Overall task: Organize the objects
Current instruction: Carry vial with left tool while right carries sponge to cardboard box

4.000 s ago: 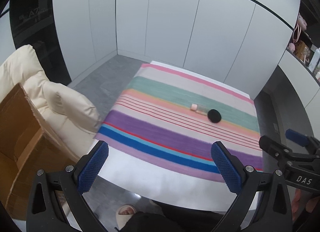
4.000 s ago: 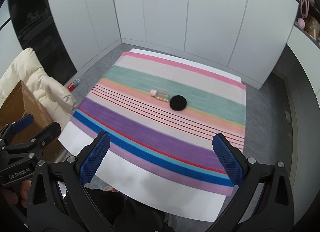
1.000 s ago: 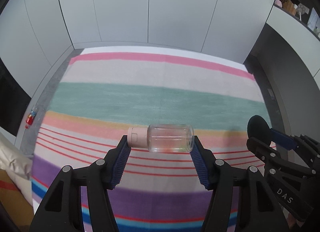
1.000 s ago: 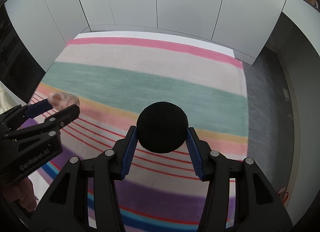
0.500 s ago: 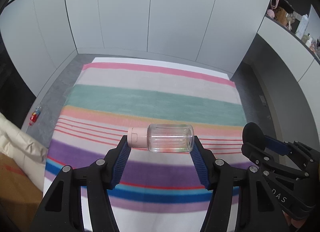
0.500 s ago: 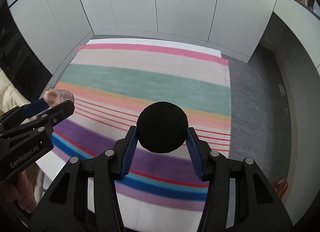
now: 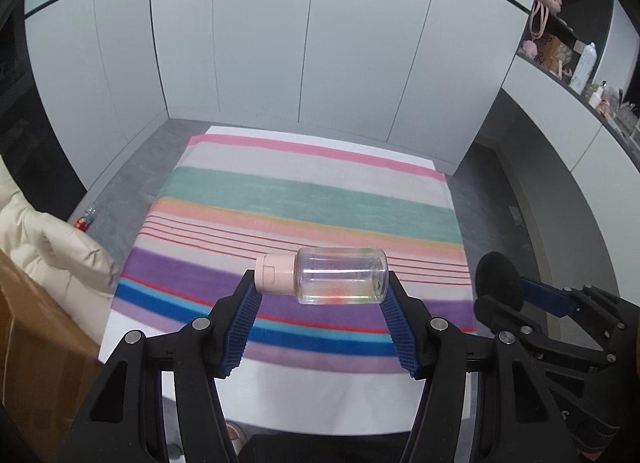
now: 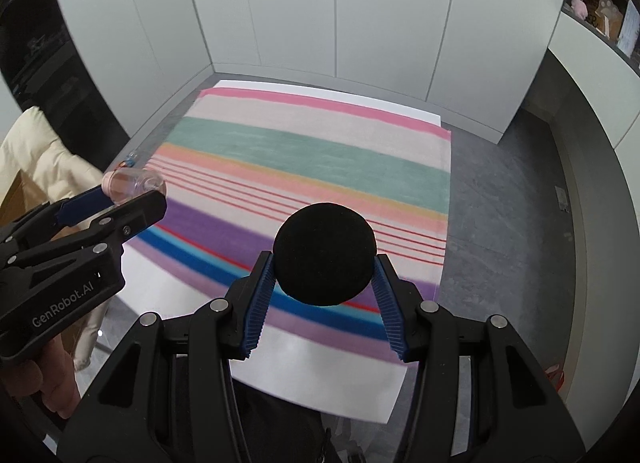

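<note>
My left gripper [image 7: 320,283] is shut on a clear bottle with a pink cap [image 7: 336,277], held sideways, cap to the left, high above the striped cloth [image 7: 304,199]. My right gripper [image 8: 325,263] is shut on a round black disc [image 8: 325,253], also lifted well above the cloth [image 8: 304,151]. In the right wrist view the left gripper [image 8: 132,193] shows at the left edge with the bottle [image 8: 134,183] in it. In the left wrist view the black disc [image 7: 498,275] appears at the right in the right gripper [image 7: 504,287].
The striped cloth covers a white table [image 7: 320,395] with bare white at its near edge. A cream padded coat [image 7: 44,247] and a cardboard box [image 7: 28,343] stand left of the table. A small red-capped bottle [image 7: 85,220] lies on the grey floor. Shelves [image 7: 560,47] at far right.
Both grippers have risen and pulled back from the table with the bottle and the disc still held; the table now looks smaller and farther, and the coat and box have come into view.
</note>
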Tool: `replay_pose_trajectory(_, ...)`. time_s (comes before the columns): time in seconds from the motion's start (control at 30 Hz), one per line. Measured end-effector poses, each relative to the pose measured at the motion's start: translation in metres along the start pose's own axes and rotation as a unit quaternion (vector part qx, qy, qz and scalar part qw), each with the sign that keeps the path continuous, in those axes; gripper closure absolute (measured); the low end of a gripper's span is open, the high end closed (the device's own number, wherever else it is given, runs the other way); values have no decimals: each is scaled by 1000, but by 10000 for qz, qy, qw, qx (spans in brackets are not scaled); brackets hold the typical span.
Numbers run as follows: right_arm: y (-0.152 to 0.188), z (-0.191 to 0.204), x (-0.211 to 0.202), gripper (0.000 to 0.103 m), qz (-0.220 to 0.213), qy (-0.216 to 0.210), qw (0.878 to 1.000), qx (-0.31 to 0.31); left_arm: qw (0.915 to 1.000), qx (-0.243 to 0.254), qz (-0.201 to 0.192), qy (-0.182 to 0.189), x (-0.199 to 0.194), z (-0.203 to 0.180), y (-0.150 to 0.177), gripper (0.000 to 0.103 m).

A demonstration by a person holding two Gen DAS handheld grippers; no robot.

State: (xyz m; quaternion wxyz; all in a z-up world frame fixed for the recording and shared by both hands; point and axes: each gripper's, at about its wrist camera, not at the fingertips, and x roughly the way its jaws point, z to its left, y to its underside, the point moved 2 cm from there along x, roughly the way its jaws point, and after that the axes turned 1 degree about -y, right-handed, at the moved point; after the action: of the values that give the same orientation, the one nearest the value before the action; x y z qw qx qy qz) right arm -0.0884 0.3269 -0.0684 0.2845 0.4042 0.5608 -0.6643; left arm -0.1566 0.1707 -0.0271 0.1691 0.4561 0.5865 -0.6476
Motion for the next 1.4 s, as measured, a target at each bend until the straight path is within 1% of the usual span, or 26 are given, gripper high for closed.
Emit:
replay_pose_trajectory(0.1,7,10,-11,51,-106,-57,9998,-145,9997,37,-225,-79,-18,1,5,41)
replay_pose_trajectory(0.27,11,30,-16,51,-281,-199,9986,-414,9991,-82,-397,-139,-31,13,11,42)
replay_pose_trajectory(0.33,12,35,-15,51,-249,-258,9985,-409,9989,-138,-429,-136,-34,21,12,42)
replay_pose_trajectory(0.37,12,37,-15,51,-206,-314,9986,-384,9987,-141,-467,-138,-36,24,13,42)
replay_pose_trajectory(0.43,8,42,-18,51,-260,-432,9978,-432,9980,-88,-595,-208,-41,29,13,41)
replay_pose_trajectory(0.5,2,47,-20,51,-382,-369,9973,-515,9974,9,-673,-253,-44,32,14,42)
replay_pose_trajectory(0.57,-2,51,-17,51,-397,-350,9970,-567,9972,1,-688,-287,-45,38,15,41)
replay_pose_trajectory(0.67,-4,57,-12,51,-326,-475,9969,-534,9973,-176,-648,-299,-47,50,16,41)
replay_pose_trajectory(0.83,-11,72,-8,51,-353,-565,9963,-537,9960,-352,-708,-407,-54,73,17,42)
replay_pose_trajectory(1.03,-18,103,0,51,-366,-700,9937,-801,9942,-545,-730,-574,-58,103,19,41)
replay_pose_trajectory(1.4,-26,158,4,51,-453,-926,9877,-1178,9905,-812,-769,-805,-75,150,34,41)
